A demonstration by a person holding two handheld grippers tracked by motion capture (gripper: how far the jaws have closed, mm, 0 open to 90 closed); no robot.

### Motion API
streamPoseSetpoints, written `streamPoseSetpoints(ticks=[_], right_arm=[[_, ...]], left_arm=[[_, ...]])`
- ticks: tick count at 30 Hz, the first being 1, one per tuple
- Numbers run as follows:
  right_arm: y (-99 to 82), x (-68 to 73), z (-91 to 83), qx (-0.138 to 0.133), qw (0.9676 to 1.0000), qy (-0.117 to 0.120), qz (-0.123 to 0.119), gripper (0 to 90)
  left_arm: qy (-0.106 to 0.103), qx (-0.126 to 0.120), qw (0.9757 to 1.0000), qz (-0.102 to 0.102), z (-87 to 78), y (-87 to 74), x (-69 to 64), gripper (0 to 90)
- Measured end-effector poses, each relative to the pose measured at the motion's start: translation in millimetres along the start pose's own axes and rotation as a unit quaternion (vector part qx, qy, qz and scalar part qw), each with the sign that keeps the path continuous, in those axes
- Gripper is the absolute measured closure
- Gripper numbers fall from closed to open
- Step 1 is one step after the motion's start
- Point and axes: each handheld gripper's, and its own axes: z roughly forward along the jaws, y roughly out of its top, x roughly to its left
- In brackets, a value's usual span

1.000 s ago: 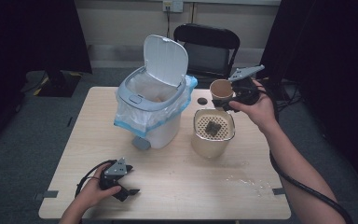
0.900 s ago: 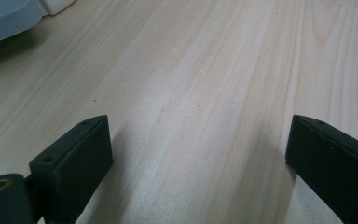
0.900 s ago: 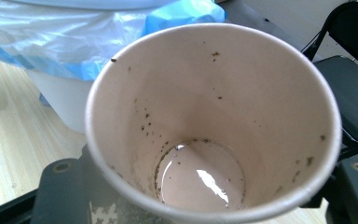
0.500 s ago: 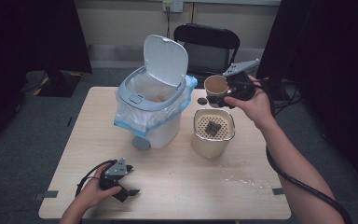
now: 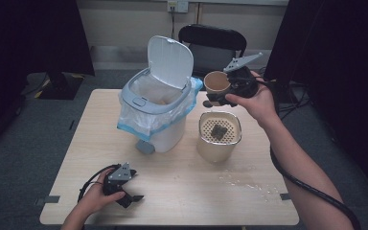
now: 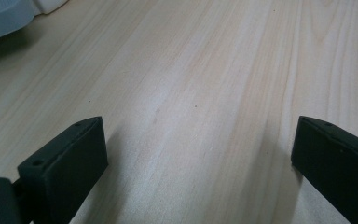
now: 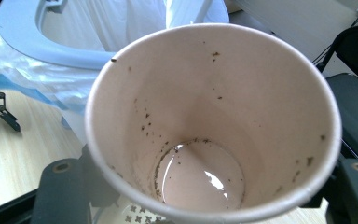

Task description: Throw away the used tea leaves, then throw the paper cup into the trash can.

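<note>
**Cup held up between strainer and bin, left gripper parked**

And here's the right gripper [image 5: 220, 98], upper right of the high view, clamped on the cup [image 5: 216, 82] and holding it in the air just above the strainer [image 5: 219, 135] and right beside the open bin [image 5: 159, 112]. Look down the right gripper view: the cup [image 7: 213, 121] sits between the jaws, mouth toward the camera, tipped only a little, a small pool of pale liquid and dark specks in its bottom. That near-upright hold looks deliberate, it keeps the dregs in until the cup is over the right place.

The strainer stands centre right on the tabletop [image 5: 182, 187] with a dark lump caught on its perforated top, so it reads as the spot for draining liquid. The bin, lid [image 5: 170, 61] up and bag lining folded over its rim, stands ready at centre for the solids or the cup itself. A wet patch shows on the tabletop below the strainer.

Lower left, the left gripper [image 5: 133, 197] lies low on the tabletop, jaws having just been opening, now wide apart with nothing between them in the left gripper view [image 6: 198, 154]. Out of the way, I'd say, leaving the right a free run
</note>
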Motion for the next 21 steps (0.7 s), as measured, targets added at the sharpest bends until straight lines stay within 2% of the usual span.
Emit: streamPoseSetpoints(ticks=[3, 21], right_arm=[[3.8, 1.7, -0.9, -0.002, 1.0, 0.003, 0.0, 28.0], [24.6, 8.3, -4.3, -0.004, 0.9997, 0.025, -0.002, 28.0]], left_arm=[[0.001, 0.006, 1.0, -0.005, -0.4, -0.3, -0.6, 2.4], [-0.001, 0.003, 1.0, -0.003, 0.6, 0.4, -1.2, 1.2]])
